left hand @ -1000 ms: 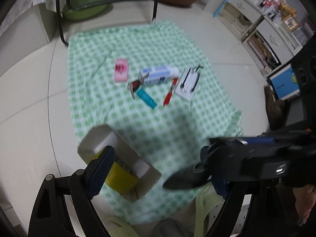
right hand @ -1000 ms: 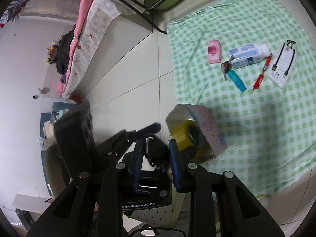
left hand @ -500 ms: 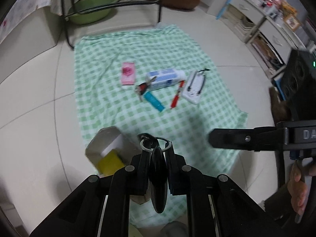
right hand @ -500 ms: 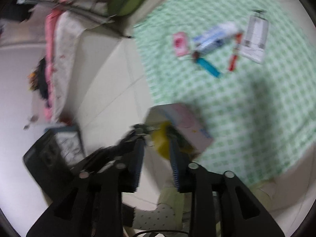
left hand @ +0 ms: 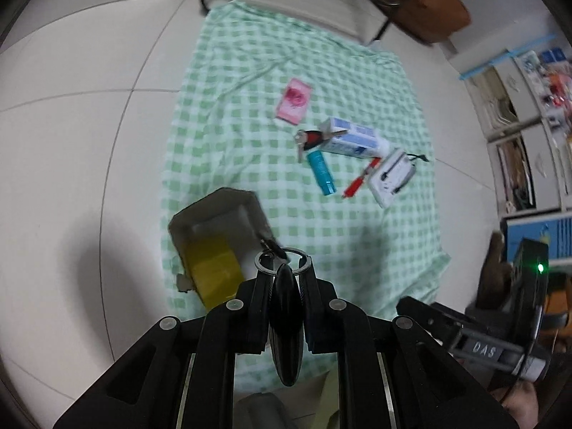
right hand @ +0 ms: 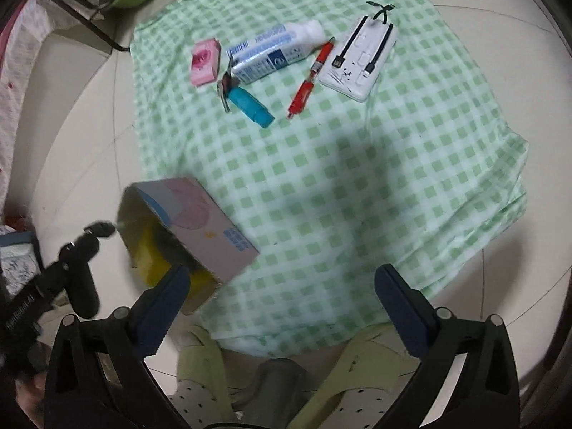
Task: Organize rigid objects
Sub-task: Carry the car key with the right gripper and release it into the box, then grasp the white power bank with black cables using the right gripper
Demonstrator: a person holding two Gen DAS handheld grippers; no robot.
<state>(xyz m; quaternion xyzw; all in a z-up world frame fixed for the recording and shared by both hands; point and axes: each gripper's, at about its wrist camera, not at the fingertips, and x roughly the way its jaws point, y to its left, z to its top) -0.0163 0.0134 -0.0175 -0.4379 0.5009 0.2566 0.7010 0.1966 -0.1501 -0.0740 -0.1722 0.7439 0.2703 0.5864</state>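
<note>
You are working over a pale, glossy tiled floor (left hand: 71, 178), where one thin green-and-white checked cloth (right hand: 357, 186) is lying spread out, creased along its edges. Near the cloth's near-left corner one cardboard box (right hand: 200, 228) is sitting open at the top, pastel-printed on its flat side, with a single yellow roll (left hand: 214, 271) showing inside it. Your left claw (left hand: 284, 279) is pressing its two black fingers shut on one dark, smooth, oval key fob (left hand: 286, 325), which is standing edge-on between the pads, its metal ring (left hand: 282, 259) sticking out past the tips just beside the box's rim. Your right claw (right hand: 282, 289) is opening, its two blue ribbed pads standing wide apart with nothing between them, hovering over the cloth's near edge. Farther out on the cloth six rigid things are lying close together: one flat white rectangular power bank (right hand: 359, 59) with two black cables clipped along its face; one white plastic bottle (right hand: 275, 52) with a blue label, lying on its side; one small pink box (right hand: 205, 60) printed with a flower; one smooth teal cylinder (right hand: 250, 105); one slim red pen-shaped thing (right hand: 309, 82); and one bunch of metal keys (right hand: 225, 89) touching the bottle's base. Below the right claw, two pale green perforated slippers (right hand: 200, 375) are showing at the cloth's edge.
</note>
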